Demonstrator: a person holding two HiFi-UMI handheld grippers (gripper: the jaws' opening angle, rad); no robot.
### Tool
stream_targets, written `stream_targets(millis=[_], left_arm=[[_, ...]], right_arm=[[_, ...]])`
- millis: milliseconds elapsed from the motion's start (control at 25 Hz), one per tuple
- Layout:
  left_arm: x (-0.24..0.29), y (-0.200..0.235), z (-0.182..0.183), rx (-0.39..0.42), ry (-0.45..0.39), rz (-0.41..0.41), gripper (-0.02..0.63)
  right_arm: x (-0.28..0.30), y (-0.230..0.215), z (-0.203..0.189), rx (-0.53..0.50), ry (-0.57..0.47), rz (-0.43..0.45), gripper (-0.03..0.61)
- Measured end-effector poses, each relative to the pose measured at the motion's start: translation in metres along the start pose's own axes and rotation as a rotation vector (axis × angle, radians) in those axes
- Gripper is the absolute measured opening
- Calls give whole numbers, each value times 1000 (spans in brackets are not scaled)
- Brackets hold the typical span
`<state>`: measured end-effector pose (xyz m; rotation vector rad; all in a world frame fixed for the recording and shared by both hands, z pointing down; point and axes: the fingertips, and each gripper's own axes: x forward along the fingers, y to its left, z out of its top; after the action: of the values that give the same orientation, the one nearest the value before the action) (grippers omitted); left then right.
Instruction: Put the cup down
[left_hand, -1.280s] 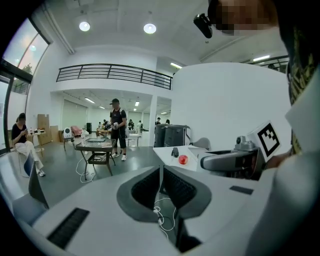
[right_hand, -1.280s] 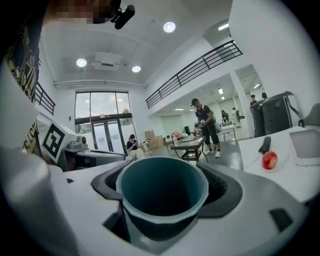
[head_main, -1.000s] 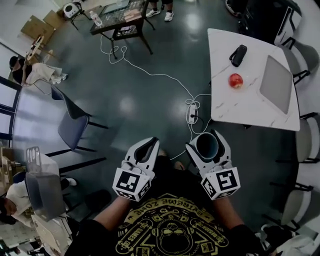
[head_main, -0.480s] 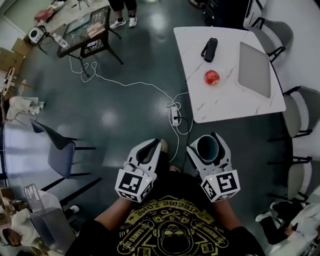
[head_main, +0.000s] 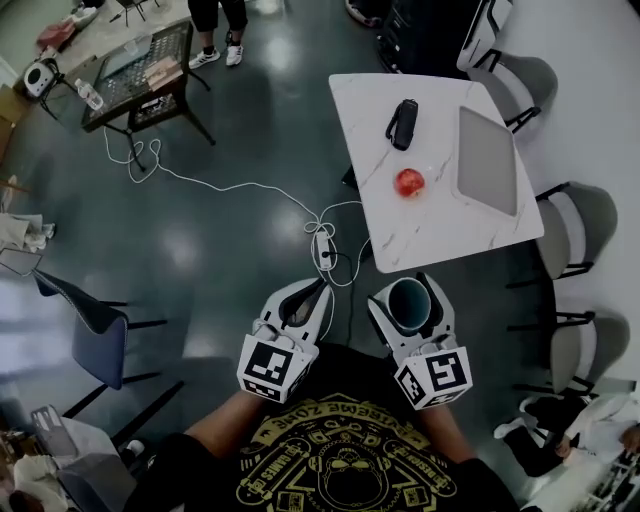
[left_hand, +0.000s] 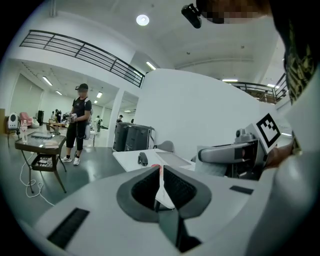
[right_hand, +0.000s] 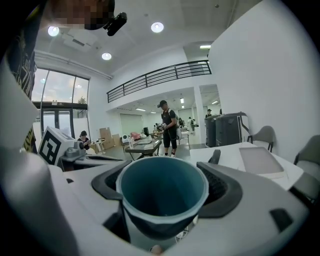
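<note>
Holding the cup clamped upright in its jaws, the right gripper hung short of the counter at twelve o'clock; the left gripper had jaws closed, empty. Next, likely: reach forward, lower it.

Head view runs dim and bluish, soft lamp glare pooling on the glossy floor left of the white table. Gripper views bow hard at their edges; ceiling spots blaze high above that table, and the cup reads crisp at its rim.

Head camera looks down; tool views share table.
</note>
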<state>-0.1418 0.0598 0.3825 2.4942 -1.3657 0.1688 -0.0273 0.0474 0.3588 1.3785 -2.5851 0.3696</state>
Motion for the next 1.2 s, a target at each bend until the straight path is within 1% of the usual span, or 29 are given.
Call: stream_targets(millis=[120, 320, 600, 840, 1040, 1200], left_arm=[[8, 2, 11, 9, -17, -43, 31], [22, 8, 30, 31, -42, -113, 31], [38, 11, 31, 47, -45, -202, 31], [53, 1, 39, 92, -56, -294, 31], [66, 0, 50, 105, -79, -327, 31], [77, 5, 58, 121, -96, -318, 31]], right_arm=[[5, 1, 13, -11, -13, -32, 399], [9, -4, 23, -12, -16, -98, 399], [12, -5, 31, -28, -39, -182, 399], [9, -15, 31, -20, -58, -261, 399], [12, -28, 37, -23, -66, -305, 399], [23, -35, 41, -32, -73, -298, 399]])
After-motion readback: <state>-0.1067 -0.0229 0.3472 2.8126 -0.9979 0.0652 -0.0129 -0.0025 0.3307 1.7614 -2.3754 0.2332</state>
